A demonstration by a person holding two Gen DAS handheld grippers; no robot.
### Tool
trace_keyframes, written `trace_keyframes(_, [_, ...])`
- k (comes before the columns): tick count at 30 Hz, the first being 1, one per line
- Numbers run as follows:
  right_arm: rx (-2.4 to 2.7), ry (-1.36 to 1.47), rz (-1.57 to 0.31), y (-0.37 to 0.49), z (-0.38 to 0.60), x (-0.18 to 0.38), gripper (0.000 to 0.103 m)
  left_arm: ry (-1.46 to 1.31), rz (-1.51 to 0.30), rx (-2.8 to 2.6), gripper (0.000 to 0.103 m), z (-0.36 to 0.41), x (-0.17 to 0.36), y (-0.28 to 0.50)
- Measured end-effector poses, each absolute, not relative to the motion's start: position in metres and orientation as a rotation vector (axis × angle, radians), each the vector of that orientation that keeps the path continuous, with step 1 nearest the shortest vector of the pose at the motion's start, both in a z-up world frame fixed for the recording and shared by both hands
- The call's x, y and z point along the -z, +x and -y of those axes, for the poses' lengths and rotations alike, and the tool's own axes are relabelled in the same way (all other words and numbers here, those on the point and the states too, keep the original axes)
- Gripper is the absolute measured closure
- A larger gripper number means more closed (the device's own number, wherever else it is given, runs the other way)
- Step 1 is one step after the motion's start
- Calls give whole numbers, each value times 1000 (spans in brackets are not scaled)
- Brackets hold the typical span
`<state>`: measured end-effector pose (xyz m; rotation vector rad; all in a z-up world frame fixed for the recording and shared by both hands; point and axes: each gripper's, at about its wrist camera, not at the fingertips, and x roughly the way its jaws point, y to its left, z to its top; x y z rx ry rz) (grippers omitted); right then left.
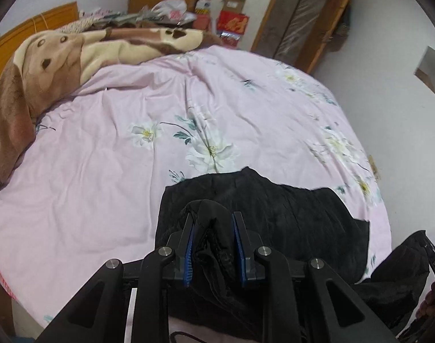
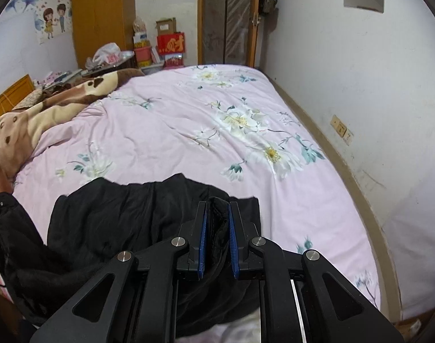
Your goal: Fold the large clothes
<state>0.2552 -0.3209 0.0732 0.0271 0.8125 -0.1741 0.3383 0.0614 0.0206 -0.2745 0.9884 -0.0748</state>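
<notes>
A large black garment hangs between my two grippers over the near end of a bed with a pink flowered cover. My left gripper is shut on a bunched fold of its edge, the cloth filling the gap between the blue pads. In the right wrist view the same black garment spreads to the left, and my right gripper is shut on another fold of it. Its far edge lies on the pink flowered cover. The lower part of the garment is hidden under the grippers.
A brown and cream plush blanket is heaped at the head of the bed, left. A wooden headboard, a cluttered bedside surface, red boxes and a door stand beyond. A white wall runs close along the bed's right side.
</notes>
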Motion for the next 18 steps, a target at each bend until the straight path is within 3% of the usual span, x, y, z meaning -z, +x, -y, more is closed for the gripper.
trace_keyframes(18, [236, -31, -1029, 396, 352, 3, 89, -304, -1185, -58, 74, -53, 64, 462])
